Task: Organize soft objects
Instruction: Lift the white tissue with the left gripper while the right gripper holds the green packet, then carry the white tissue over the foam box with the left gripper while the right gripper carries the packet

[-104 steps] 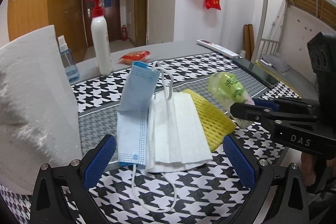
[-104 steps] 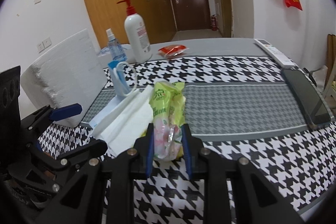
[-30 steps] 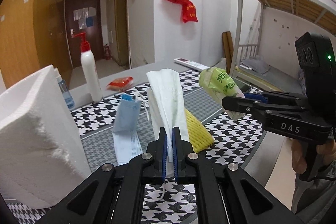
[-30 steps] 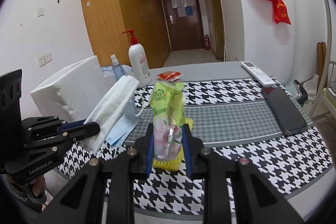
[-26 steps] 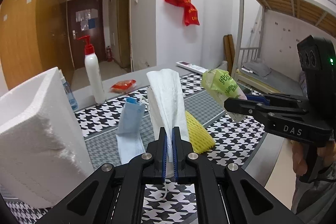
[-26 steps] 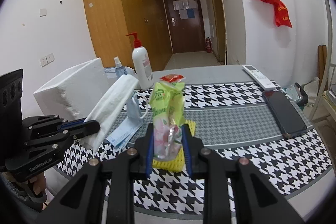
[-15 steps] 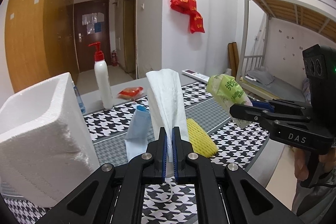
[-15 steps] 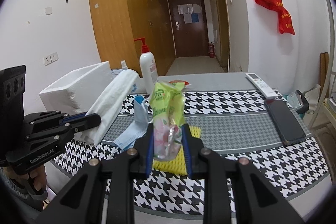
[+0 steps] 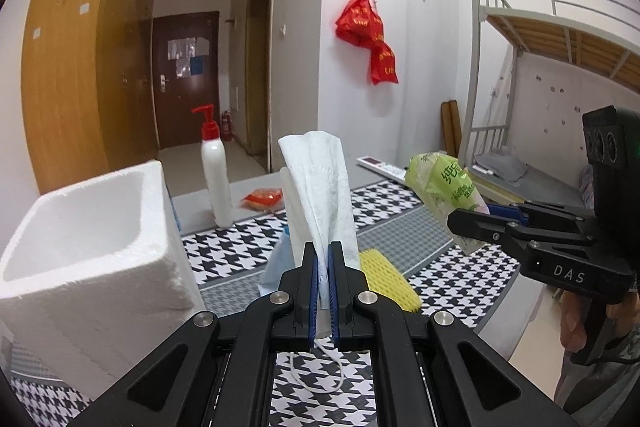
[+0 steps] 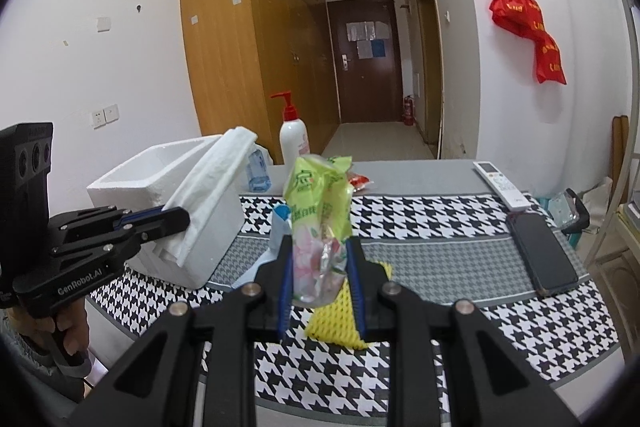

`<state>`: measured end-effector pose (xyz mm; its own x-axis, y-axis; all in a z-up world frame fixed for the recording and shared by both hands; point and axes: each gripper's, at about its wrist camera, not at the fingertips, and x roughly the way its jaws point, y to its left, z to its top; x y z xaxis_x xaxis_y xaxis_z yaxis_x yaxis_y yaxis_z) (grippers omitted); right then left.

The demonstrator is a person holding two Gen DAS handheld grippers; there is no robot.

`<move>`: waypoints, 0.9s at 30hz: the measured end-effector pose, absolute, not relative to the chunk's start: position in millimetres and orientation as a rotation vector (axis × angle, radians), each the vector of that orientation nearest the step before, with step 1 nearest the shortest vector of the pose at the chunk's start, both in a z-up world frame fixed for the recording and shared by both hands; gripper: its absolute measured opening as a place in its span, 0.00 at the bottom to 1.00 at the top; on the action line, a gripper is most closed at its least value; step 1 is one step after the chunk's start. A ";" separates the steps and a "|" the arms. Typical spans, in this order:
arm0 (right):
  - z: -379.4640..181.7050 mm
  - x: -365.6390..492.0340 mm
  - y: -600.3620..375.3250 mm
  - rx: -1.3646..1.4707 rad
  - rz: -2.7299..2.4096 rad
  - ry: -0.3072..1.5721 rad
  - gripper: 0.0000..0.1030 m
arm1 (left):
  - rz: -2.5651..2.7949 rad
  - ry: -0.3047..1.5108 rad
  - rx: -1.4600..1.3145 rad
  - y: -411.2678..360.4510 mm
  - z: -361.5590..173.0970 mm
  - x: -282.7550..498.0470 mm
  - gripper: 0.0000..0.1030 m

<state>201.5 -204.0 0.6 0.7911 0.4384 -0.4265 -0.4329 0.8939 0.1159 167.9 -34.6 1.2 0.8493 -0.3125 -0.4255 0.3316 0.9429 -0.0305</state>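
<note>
My left gripper (image 9: 323,259) is shut on a white face mask (image 9: 320,183), held up off the table; its ear loop hangs below. From the right wrist view the same gripper (image 10: 176,217) and mask (image 10: 212,183) sit in front of the white foam box (image 10: 160,167). My right gripper (image 10: 320,255) is shut on a green tissue packet (image 10: 318,203), also lifted, seen at the right in the left wrist view (image 9: 444,187). A blue face mask (image 9: 276,263) and a yellow foam net (image 9: 384,279) lie on the houndstooth cloth.
The open foam box (image 9: 80,227) stands at the table's left. Behind are a pump bottle (image 9: 214,179), a small spray bottle (image 10: 258,173) and a red packet (image 9: 264,195). A remote (image 10: 500,183) and a phone (image 10: 542,253) lie at the right.
Both grippers have risen with their loads, so the table appears lower and the foam box's open top has come into sight. Grips are unchanged.
</note>
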 end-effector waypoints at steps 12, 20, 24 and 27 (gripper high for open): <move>13.0 205.9 -190.2 0.003 0.512 0.430 0.27 | -0.297 0.403 0.034 -23.6 14.0 164.8 0.05; 23.2 205.8 -177.0 -0.022 0.549 0.392 0.27 | -0.266 0.367 0.024 -14.9 23.6 163.2 0.05; 23.6 208.3 -170.6 -0.024 0.564 0.388 0.27 | -0.246 0.360 0.020 -11.3 25.7 161.9 0.05; 23.7 209.8 -166.9 -0.020 0.575 0.386 0.27 | -0.229 0.352 0.020 -7.2 28.1 160.5 0.05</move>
<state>209.8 -166.9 23.7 0.7696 0.5263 -0.3615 -0.5338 0.8410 0.0878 160.5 -7.2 28.1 0.9132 -0.2189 -0.3438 0.2259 0.9739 -0.0199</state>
